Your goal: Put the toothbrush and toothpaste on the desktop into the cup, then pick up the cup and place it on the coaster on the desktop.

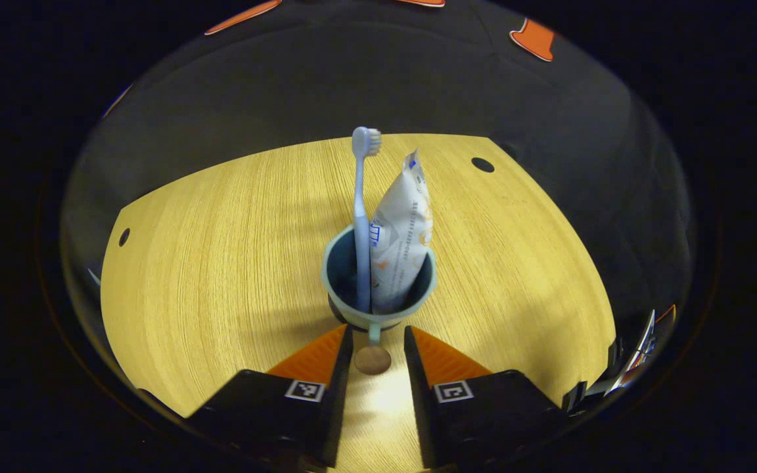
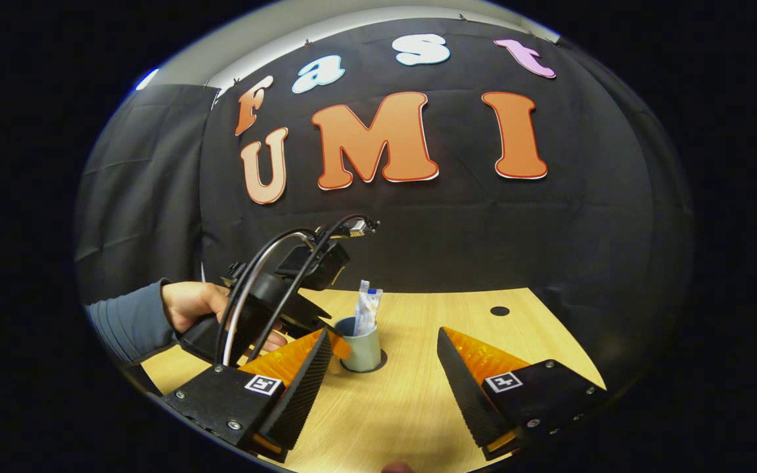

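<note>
A pale green cup [image 1: 352, 315] stands upright on the wooden desktop [image 1: 221, 263] with a light blue toothbrush [image 1: 361, 210] and a white toothpaste tube [image 1: 401, 230] standing in it. A dark coaster [image 2: 382, 360] shows as a ring under the cup [image 2: 362, 351]. My left gripper [image 1: 375, 338] is open. Its fingers flank the cup's thin handle [image 1: 374, 334] with a gap on each side. In the right gripper view a hand [image 2: 188, 305] holds that gripper beside the cup. My right gripper [image 2: 384, 332] is open wide and holds nothing, nearer the table's front.
Round cable holes mark the desktop at the far right [image 1: 482, 164] and the left [image 1: 124, 236]. The black cloth wall closes off the back and sides. A grey sleeve [image 2: 129, 325] comes in from the left in the right gripper view.
</note>
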A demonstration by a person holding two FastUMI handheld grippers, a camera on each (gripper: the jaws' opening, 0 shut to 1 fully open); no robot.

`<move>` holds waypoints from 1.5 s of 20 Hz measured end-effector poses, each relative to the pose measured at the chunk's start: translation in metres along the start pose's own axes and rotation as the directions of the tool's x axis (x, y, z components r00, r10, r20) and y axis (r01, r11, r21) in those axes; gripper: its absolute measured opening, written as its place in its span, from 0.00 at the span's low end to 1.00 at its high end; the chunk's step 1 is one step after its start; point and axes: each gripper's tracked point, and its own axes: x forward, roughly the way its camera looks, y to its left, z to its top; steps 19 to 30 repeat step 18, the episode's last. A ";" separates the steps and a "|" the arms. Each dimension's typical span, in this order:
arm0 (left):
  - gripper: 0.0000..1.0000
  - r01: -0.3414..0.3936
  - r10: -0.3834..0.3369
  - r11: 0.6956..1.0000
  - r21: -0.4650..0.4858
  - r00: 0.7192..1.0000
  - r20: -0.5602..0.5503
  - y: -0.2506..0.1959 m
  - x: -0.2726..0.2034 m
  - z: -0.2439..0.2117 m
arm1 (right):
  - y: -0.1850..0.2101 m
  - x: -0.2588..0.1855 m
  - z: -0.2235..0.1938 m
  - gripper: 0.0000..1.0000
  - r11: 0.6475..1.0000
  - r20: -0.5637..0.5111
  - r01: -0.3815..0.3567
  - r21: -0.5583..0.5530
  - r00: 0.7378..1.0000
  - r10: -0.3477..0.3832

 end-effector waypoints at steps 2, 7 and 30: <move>0.73 0.021 -0.020 1.000 -0.012 0.997 0.077 -0.001 -0.026 0.003 | 0.003 0.002 0.008 0.96 1.000 0.023 -0.001 0.004 1.000 0.001; 0.90 -0.045 0.041 0.999 0.008 0.960 0.276 0.018 -0.083 0.015 | 0.011 0.007 0.027 0.96 1.000 0.070 0.018 -0.022 0.997 -0.016; 0.98 -0.255 0.204 0.966 -0.044 0.649 0.733 0.083 -0.219 0.039 | 0.049 0.014 0.050 0.97 0.996 0.185 0.034 -0.080 0.983 -0.018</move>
